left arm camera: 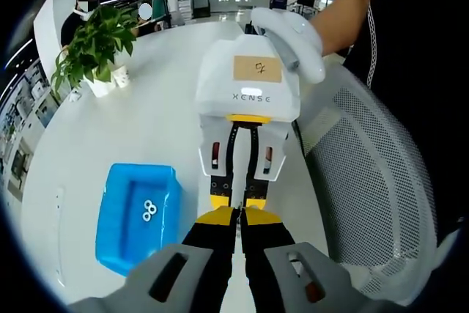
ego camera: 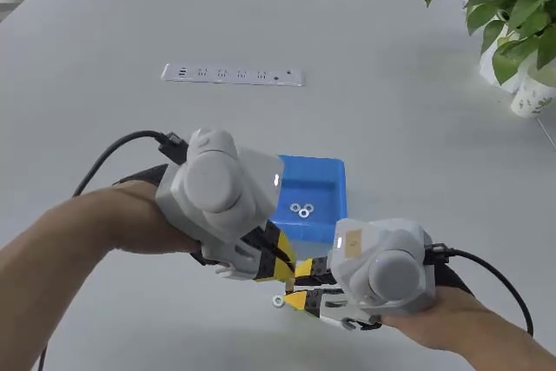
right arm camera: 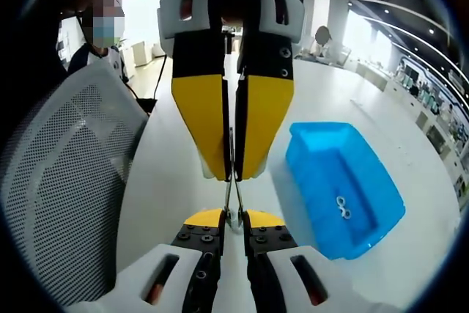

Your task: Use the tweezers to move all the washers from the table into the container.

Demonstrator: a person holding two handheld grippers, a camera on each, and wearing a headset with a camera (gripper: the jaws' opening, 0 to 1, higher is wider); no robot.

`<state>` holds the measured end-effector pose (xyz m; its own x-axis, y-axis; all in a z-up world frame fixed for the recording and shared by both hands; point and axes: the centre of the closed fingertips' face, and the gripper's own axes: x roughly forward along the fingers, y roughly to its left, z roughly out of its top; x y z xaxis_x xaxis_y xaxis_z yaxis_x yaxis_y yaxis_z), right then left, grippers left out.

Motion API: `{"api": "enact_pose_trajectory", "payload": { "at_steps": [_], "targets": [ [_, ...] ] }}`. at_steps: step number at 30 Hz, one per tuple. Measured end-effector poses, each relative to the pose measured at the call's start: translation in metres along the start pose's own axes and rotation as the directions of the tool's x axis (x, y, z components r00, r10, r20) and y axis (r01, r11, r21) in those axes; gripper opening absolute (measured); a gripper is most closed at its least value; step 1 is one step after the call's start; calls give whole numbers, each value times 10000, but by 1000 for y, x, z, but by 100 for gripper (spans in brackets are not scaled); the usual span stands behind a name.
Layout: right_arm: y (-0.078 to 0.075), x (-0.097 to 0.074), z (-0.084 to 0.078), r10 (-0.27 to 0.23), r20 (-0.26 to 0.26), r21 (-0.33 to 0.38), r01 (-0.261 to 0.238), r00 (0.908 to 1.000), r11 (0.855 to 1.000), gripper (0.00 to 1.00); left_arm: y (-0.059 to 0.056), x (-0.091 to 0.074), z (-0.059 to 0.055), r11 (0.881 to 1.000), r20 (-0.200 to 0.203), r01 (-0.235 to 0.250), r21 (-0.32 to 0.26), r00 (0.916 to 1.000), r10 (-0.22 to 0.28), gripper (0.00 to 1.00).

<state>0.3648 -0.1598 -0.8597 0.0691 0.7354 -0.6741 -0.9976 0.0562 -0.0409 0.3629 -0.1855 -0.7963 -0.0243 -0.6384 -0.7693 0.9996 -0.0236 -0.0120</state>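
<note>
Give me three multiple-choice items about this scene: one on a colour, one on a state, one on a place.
1. What colour is the container?
A) blue B) red C) green

2. How does the left claw stand?
A) wide open B) shut on a washer C) shut on the tweezers

3. Where does the washer outside the container lie?
A) on the power strip B) on the table, near the claws C) on the plant pot

Answers:
1 A: its walls and floor are blue.
2 C: its yellow jaws pinch the thin tweezers, which the right claw also grips.
3 B: it rests on the grey tabletop just below the meeting claws.
</note>
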Motion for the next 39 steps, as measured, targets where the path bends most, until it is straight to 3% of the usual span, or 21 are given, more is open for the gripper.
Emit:
{"api": "enact_pose_trajectory", "payload": {
  "at_steps": [39],
  "targets": [
    [-1,2,-3,129,-121,436,-123,9998,9990,10,3,2,0,9995,191,194,-264,9996,-189,6]
  ]
}}
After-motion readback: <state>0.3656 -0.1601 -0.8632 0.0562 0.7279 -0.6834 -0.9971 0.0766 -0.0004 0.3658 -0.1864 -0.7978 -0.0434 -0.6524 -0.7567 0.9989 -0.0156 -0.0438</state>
